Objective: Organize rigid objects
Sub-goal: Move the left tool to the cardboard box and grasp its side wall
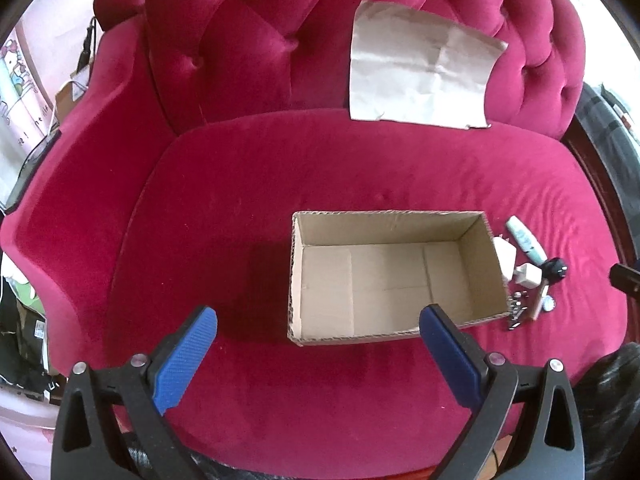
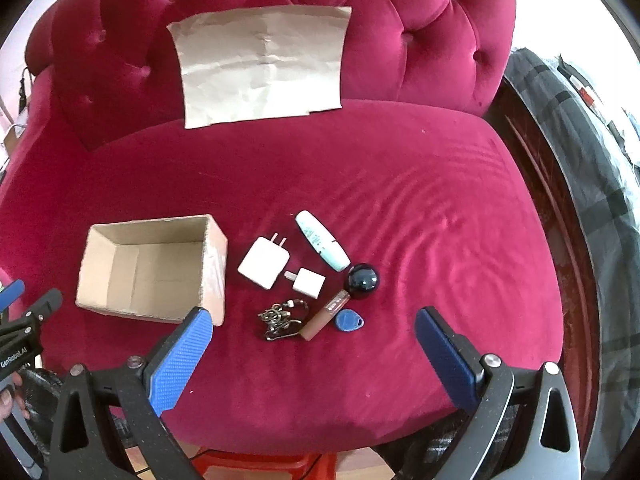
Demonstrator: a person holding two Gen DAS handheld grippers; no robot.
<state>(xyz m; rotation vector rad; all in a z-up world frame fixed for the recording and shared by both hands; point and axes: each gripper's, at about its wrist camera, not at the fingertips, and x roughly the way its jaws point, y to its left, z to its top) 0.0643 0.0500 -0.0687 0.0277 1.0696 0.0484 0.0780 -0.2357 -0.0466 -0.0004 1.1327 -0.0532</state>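
You held both claws wide apart and empty: your left gripper (image 1: 318, 314) hovered over the near edge of the open cardboard box (image 1: 394, 276), your right gripper (image 2: 312, 318) above the keys (image 2: 282, 320), chargers (image 2: 264, 262), tube (image 2: 322, 246) and fob (image 2: 349, 319) lying beside the box on the sofa seat (image 2: 400, 208).

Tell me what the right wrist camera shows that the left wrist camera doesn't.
Only the right wrist view shows the large white charger whole, prongs included, and the metal key bundle and blue key fob clearly. Only the left wrist view shows the cardboard box's whole bare floor. Both show the box, the mint tube, the small white charger, the black ball, and the paper sheet against the red sofa.
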